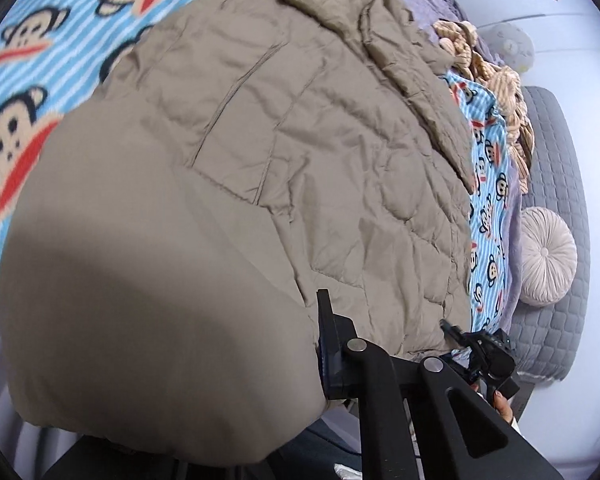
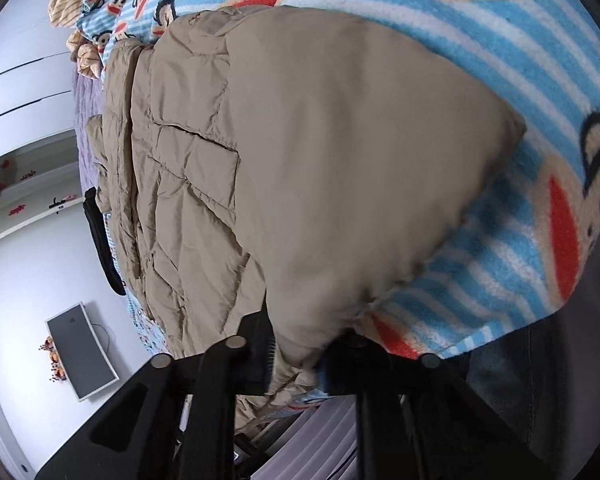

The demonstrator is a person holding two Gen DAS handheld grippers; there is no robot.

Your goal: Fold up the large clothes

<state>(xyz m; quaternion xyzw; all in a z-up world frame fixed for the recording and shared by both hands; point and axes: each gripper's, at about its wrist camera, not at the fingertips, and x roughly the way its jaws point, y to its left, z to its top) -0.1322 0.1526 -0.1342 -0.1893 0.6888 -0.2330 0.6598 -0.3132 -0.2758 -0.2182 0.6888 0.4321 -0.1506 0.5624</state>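
Note:
A large tan quilted jacket lies spread on a blue striped monkey-print blanket. In the left wrist view a smooth fold of it bulges close to the camera and covers one side of my left gripper. Only the right finger shows, pressed against the fabric. In the right wrist view the jacket runs down between the two fingers of my right gripper, which pinch its edge. The right gripper also shows in the left wrist view at the jacket's near corner, held by a hand.
A beige striped garment lies bunched at the blanket's far end. A round pleated cushion rests on a grey quilted mat. A dark cloth hangs by the jacket's far side. White shelves and a screen are beyond the bed.

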